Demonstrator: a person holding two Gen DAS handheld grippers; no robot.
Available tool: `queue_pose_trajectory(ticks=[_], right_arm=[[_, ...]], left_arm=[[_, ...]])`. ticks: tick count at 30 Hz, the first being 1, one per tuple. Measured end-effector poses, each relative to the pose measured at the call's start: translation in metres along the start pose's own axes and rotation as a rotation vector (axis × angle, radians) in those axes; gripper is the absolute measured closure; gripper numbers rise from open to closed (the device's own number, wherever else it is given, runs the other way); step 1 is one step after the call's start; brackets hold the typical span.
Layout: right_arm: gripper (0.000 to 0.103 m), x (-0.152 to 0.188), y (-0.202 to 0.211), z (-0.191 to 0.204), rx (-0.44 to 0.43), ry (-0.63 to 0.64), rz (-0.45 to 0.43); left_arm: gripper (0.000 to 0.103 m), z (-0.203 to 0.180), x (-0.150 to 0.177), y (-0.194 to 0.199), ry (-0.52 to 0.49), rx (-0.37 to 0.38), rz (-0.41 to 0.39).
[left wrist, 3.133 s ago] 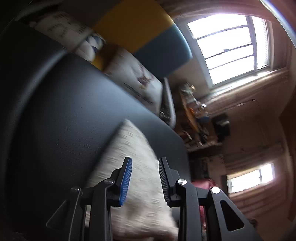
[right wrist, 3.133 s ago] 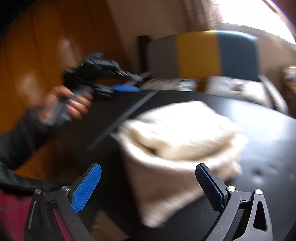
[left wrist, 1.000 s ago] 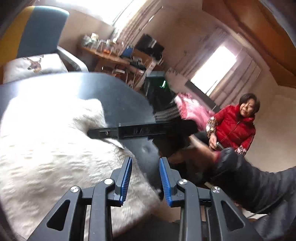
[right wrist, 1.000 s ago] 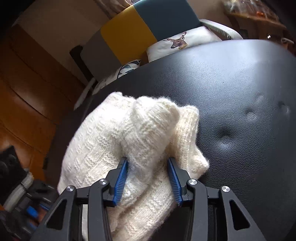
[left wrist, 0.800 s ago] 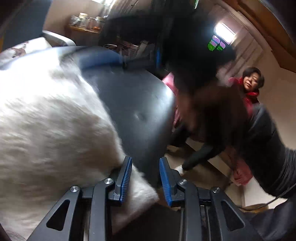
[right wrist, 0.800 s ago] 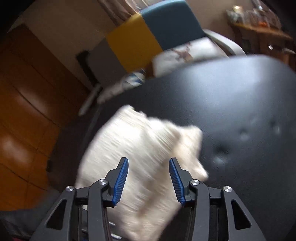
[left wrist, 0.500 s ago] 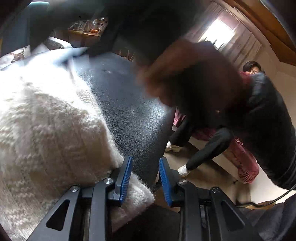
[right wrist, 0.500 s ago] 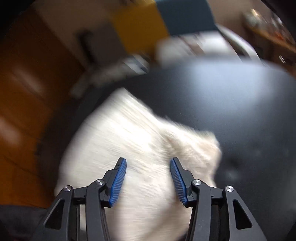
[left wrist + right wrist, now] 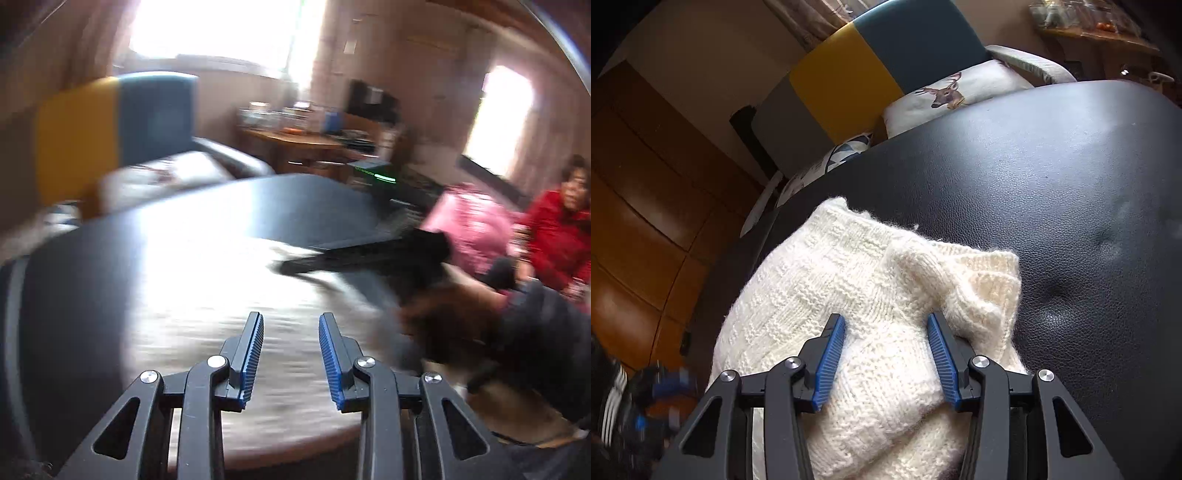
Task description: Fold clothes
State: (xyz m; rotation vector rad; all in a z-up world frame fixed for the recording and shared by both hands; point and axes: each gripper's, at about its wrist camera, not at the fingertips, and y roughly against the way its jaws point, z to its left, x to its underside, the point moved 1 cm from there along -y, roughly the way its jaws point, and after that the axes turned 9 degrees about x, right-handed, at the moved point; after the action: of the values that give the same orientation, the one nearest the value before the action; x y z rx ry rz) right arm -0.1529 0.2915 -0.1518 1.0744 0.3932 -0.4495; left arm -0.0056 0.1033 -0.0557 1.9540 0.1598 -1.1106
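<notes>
A cream knitted sweater (image 9: 857, 280) lies folded in a bundle on the black leather surface (image 9: 1052, 177). My right gripper (image 9: 886, 332) is open right above it. The blue pads (image 9: 831, 354) straddle a patch of knit near the bundle's right corner, with no fold pinched. In the blurred left wrist view the sweater (image 9: 207, 295) is a pale smear under my left gripper (image 9: 291, 332), which is open with nothing between its fingers. The right gripper (image 9: 369, 254) and the hand (image 9: 443, 317) holding it show there at the right.
A yellow and blue chair back (image 9: 879, 62) and a deer-print cushion (image 9: 960, 92) stand behind the surface. A wooden wall (image 9: 639, 221) is to the left. A seated person in red (image 9: 554, 236), a pink bundle (image 9: 469, 221) and a cluttered desk (image 9: 303, 140) lie beyond the surface's far edge.
The left gripper swung from the sweater's near edge to a view across the whole surface. The right gripper lifted off briefly and has settled back over the sweater, which looks flatter.
</notes>
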Motion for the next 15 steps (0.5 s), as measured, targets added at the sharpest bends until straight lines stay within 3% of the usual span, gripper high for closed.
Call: queue_pose_trajectory(ticks=[4, 8, 12, 15], right_arm=[[0.050, -0.006, 0.006, 0.007, 0.040, -0.012, 0.017], [0.035, -0.023, 0.025, 0.028, 0.078, 0.000, -0.016], [0.031, -0.052, 0.035, 0.080, -0.024, 0.122, -0.056], [0.030, -0.067, 0.016, 0.119, -0.096, 0.212, -0.014]], left_arm=[[0.072, 0.042, -0.003, 0.020, 0.055, -0.081, 0.008], [0.072, 0.048, 0.021, 0.010, 0.067, -0.064, 0.057], [0.071, 0.056, 0.045, -0.011, 0.092, -0.047, 0.083], [0.069, 0.051, 0.052, -0.020, 0.108, -0.038, 0.075]])
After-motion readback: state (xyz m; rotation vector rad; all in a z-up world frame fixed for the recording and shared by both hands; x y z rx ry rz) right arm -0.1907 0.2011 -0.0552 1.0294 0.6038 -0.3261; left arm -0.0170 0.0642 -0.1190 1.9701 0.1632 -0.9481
